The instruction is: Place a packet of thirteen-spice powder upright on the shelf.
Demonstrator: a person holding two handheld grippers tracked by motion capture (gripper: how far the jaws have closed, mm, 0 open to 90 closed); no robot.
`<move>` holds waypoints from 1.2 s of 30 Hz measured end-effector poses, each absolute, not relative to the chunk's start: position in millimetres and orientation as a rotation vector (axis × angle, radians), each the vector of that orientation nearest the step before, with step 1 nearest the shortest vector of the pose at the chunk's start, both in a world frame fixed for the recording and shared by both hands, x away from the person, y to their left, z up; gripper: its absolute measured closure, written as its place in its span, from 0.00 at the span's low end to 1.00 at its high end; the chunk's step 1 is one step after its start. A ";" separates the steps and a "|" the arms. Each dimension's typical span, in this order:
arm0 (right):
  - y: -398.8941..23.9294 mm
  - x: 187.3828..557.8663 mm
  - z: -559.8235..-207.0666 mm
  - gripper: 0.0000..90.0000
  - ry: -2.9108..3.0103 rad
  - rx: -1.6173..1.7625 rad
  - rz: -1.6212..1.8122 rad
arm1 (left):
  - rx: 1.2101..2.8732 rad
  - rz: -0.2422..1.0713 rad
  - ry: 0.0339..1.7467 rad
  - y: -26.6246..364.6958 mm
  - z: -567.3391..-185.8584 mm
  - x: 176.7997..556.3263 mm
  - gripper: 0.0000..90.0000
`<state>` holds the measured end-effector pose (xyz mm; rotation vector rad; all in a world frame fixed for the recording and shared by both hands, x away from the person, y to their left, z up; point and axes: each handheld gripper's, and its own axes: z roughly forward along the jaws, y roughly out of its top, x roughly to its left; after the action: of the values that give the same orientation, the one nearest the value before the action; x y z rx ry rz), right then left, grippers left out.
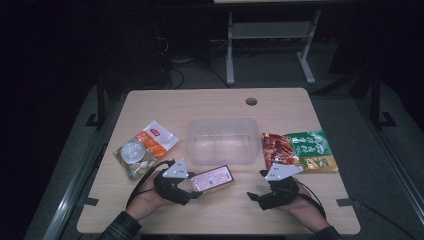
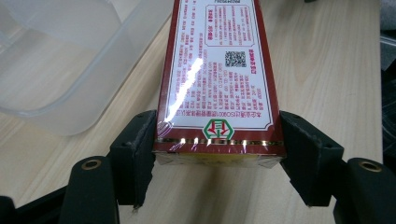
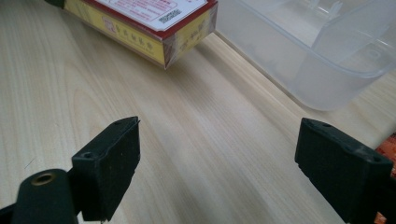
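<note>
The left gripper (image 1: pixel 196 186) has its two black jaws pressed on the sides of a long flat box with a dark red edge and a white label full of tiny writing (image 1: pixel 213 178). In the left gripper view, the box (image 2: pixel 217 79) sits snug between the pads, one pad on each long side, and its near end is right at the jaws. The box has yellow sides and a shiny wrap. It points away from the left hand (image 1: pixel 145 200), toward the middle of the light wooden table (image 1: pixel 210 212). I cannot tell if the box is lifted a little or lying on the wood. Just past the box stands a clear plastic tub with see-through walls (image 1: pixel 222 141), and it is close to the box but not touching it. The right gripper (image 1: pixel 259 192) is near the front edge of the table, and its jaws are spread wide with only bare wood between them. The right hand (image 1: pixel 307 210) holds it low. Behind the right gripper lies a red snack bag (image 1: pixel 276 148) next to a green and yellow snack bag (image 1: pixel 312 150). To the left of the tub lies an orange and white packet with a round clear window (image 1: pixel 145 147).
</note>
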<state>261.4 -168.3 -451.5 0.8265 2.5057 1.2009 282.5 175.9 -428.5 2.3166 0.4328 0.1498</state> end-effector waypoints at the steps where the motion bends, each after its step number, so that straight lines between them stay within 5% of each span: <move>1: -168.0 261.1 -451.5 0.15 2.507 0.826 1.202 | 2.314 0.151 0.430 175.4 -425.6 283.0 0.36; 36: -165.2 259.3 -451.8 0.15 2.522 0.809 1.222 | 2.286 0.157 0.308 142.4 -366.9 350.8 0.36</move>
<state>259.3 -165.2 -451.8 0.8090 2.5224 1.2225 350.8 142.4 -366.9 2.2865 0.3079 0.1567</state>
